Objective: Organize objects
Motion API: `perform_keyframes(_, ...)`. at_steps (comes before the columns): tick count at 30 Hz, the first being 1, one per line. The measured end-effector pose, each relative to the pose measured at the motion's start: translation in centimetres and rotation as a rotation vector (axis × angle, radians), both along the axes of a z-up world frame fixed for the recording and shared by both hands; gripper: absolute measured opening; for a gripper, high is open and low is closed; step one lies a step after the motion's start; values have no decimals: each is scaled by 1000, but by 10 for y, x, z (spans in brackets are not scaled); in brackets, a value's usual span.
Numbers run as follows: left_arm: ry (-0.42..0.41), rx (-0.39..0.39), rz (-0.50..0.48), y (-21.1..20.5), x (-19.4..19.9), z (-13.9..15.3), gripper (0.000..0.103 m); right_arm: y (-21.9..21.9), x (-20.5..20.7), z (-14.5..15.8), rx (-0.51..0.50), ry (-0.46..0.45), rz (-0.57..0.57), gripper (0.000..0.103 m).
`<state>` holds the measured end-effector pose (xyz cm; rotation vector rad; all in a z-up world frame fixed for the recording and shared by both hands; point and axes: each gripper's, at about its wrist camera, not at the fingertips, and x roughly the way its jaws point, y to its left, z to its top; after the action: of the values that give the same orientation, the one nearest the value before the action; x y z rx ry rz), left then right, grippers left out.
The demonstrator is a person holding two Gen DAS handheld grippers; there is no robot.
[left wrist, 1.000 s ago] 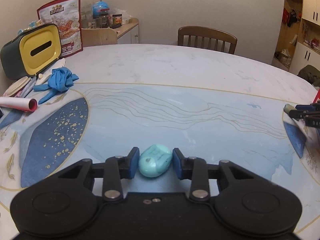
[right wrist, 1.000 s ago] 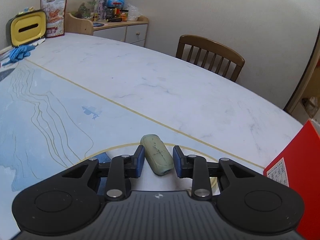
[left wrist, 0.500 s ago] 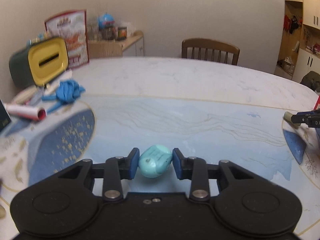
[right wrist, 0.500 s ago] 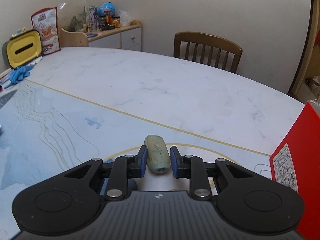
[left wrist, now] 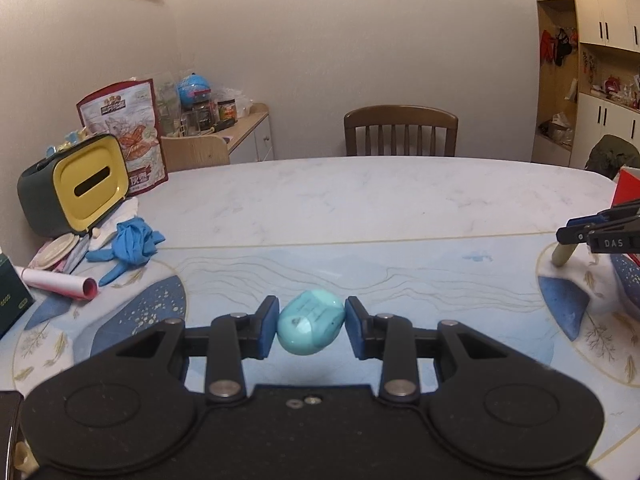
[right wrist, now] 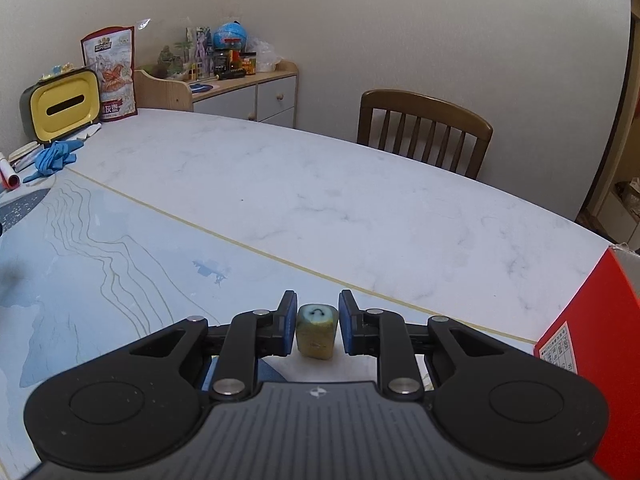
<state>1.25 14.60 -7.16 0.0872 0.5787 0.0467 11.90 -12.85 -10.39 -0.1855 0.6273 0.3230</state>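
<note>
left gripper (left wrist: 311,327) clamped on teal pebble-shaped object (left wrist: 311,327), pads on its two long sides, held just above the bench (left wrist: 360,208), clear of the surface as far as I can tell

right gripper (right wrist: 317,328) narrow around greenish-yellow block (right wrist: 316,334) with a smiley mark on its end; small gap visible at the right pad, so I cannot tell if it's a firm hold. Left wrist view shows it tilted, lower end down at the bench

teal one looks smooth, rounded, light, probably rigid, so it could slip or rotate; grip across widest middle. Block looks matte, flat-sided, light, maybe slightly soft; grip flat faces mid-length

red box (right wrist: 592,352) near right gripper, possible drop spot
</note>
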Motion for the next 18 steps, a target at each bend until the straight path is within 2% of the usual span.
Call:
perform_keyframes(10, 17, -5, 33, 6, 3, -1, 35, -5, -5, 3, 6, -14, -34, 21)
perform_keyframes(18, -15, -5, -2, -5, 2, 9, 35, -13, -20, 26, 34, -71, -34, 21)
